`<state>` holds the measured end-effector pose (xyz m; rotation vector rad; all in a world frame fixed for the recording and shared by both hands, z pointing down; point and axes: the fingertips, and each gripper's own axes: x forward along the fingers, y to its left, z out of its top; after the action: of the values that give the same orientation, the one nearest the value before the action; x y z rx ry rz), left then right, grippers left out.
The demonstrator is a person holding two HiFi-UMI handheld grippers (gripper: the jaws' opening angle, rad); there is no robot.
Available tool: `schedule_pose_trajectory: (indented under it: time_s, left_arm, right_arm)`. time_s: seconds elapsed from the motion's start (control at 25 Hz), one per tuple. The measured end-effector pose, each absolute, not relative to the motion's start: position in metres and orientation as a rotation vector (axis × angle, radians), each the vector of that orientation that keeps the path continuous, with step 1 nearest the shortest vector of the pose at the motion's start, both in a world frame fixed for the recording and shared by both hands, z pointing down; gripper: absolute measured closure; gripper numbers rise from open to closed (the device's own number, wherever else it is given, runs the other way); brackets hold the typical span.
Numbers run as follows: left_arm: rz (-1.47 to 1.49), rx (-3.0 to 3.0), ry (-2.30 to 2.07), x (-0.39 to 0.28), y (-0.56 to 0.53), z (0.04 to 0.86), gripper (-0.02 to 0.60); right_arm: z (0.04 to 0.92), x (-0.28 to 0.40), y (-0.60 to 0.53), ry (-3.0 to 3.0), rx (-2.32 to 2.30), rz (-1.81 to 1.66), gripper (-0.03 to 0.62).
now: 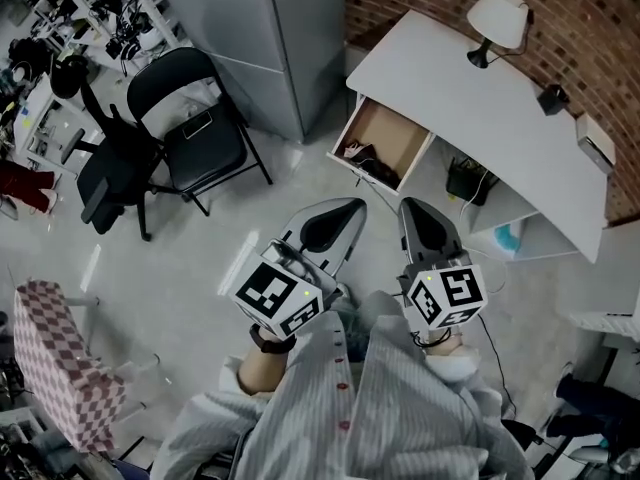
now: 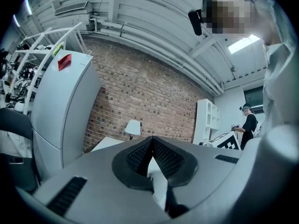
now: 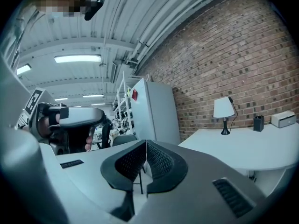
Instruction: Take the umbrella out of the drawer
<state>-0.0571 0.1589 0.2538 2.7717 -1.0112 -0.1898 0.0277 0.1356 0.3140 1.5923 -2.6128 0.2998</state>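
A white desk (image 1: 480,98) stands against the brick wall, and its wooden drawer (image 1: 385,133) is pulled open. In the drawer's near corner lies a dark bundle, the umbrella (image 1: 362,158). I hold both grippers level, side by side, short of the drawer and apart from it. My left gripper (image 1: 357,205) is shut with nothing between its pads (image 2: 140,155). My right gripper (image 1: 405,206) is also shut and empty, its pads (image 3: 159,160) pressed together. In the right gripper view the desk top (image 3: 243,146) lies ahead on the right; the drawer is hidden there.
A lamp (image 1: 497,18), a black holder (image 1: 552,98) and a white box (image 1: 597,143) sit on the desk. A tall grey cabinet (image 1: 260,38) stands left of the drawer, beside a black folding chair (image 1: 195,128) and an office chair (image 1: 110,173). Another person (image 2: 247,125) stands far off.
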Motion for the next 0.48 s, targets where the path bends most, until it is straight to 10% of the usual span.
schedule_pose_trajectory:
  time_s: [0.48]
  left_arm:
    - [-0.182, 2.724, -1.046, -0.066, 0.106, 0.272, 0.572]
  right_arm:
    - [0.336, 0.031, 0.083, -2.571, 1.573, 0.321, 0.559]
